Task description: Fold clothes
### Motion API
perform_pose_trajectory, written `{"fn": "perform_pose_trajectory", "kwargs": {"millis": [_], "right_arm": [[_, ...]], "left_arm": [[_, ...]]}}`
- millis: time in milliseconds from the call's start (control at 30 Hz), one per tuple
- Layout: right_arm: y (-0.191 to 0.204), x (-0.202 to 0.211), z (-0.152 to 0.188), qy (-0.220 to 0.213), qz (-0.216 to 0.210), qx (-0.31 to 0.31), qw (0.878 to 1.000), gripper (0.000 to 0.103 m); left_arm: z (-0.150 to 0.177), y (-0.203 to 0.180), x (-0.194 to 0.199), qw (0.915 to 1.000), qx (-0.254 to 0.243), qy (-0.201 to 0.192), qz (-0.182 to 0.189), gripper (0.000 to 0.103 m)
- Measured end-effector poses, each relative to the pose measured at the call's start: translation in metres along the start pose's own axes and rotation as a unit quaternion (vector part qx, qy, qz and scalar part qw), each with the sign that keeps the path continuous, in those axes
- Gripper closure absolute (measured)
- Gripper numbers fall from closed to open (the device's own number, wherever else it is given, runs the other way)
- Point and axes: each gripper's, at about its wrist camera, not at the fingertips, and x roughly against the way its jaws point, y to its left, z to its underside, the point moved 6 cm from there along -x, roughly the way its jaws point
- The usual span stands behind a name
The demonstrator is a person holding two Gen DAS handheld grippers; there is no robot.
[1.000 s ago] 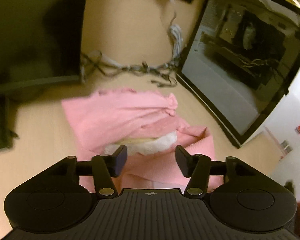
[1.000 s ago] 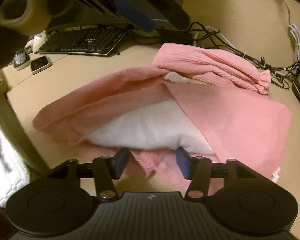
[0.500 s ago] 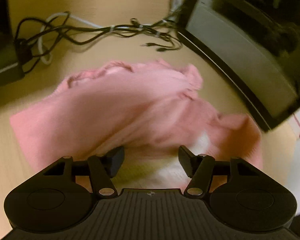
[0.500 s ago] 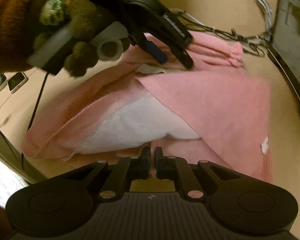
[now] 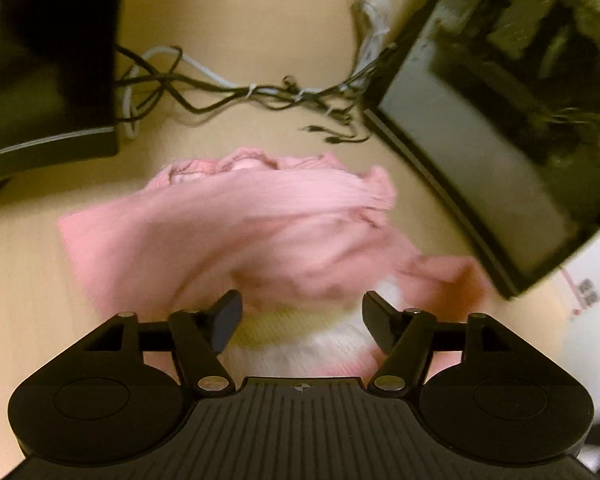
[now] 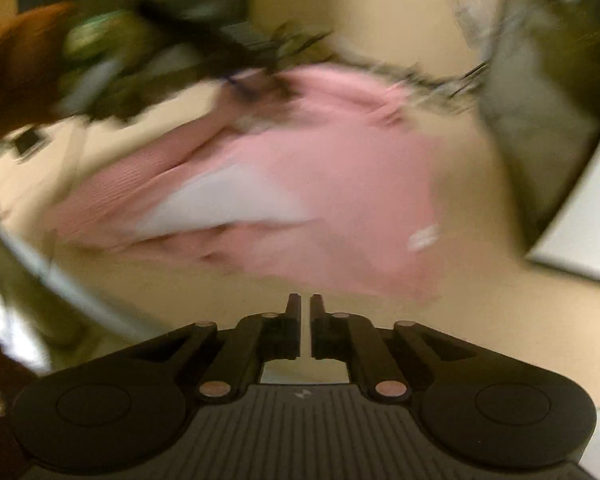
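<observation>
Just beyond right jaws, pink garment (image 6: 332, 184)

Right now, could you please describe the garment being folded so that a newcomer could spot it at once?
On the tan desk, between the dark monitor and the glass-sided computer case, lies the pink garment. A tangle of cables runs behind it. It is the only soft pink thing, with white lining showing.
</observation>
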Motion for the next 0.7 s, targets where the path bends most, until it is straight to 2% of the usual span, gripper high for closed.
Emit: {"fn": "perform_pose_trajectory", "kwargs": {"millis": [33,100,233,333,433,500,567,633,667,700], "right_arm": [[-0.006,-0.002,-0.004,-0.008,0.016,0.008,1.000,0.086],[-0.014,-0.009,-0.013,-0.027,0.037,0.022,0.999,0.060],[0.003,-0.036,-0.036,-0.061,0.026,0.086,0.994,0.058],[0.030,-0.060,-0.051,-0.080,0.019,0.158,0.984,0.057],[0.050,-0.079,-0.067,-0.099,0.009,0.211,0.972,0.049],[0.057,-0.090,-0.080,-0.095,-0.014,0.212,0.972,0.038],[0.056,-0.102,-0.090,-0.070,-0.049,0.194,0.977,0.038],[0.049,-0.111,-0.097,-0.042,-0.089,0.162,0.982,0.059],[0.046,-0.110,-0.097,-0.031,-0.103,0.151,0.983,0.086],[0.041,-0.107,-0.095,-0.026,-0.111,0.145,0.983,0.095]], "left_arm": [[0.007,-0.002,0.012,1.0000,0.002,-0.006,0.003,0.027],[0.025,-0.005,0.033,0.9999,0.010,-0.011,0.006,0.024],[0.067,-0.012,0.067,0.9994,0.018,-0.009,-0.028,0.020],[0.089,-0.015,0.079,0.9959,0.019,0.009,-0.088,0.020],[0.102,-0.019,0.094,0.9928,0.023,0.004,-0.117,0.018],[0.108,-0.022,0.105,0.9918,0.033,-0.004,-0.123,0.015],[0.113,-0.026,0.114,0.9908,0.038,-0.013,-0.129,0.013],[0.116,-0.029,0.121,0.9899,0.041,-0.019,-0.134,0.012],[0.117,-0.031,0.124,0.9896,0.042,-0.022,-0.136,0.012],[0.118,-0.033,0.126,0.9894,0.042,-0.023,-0.137,0.011]]}}
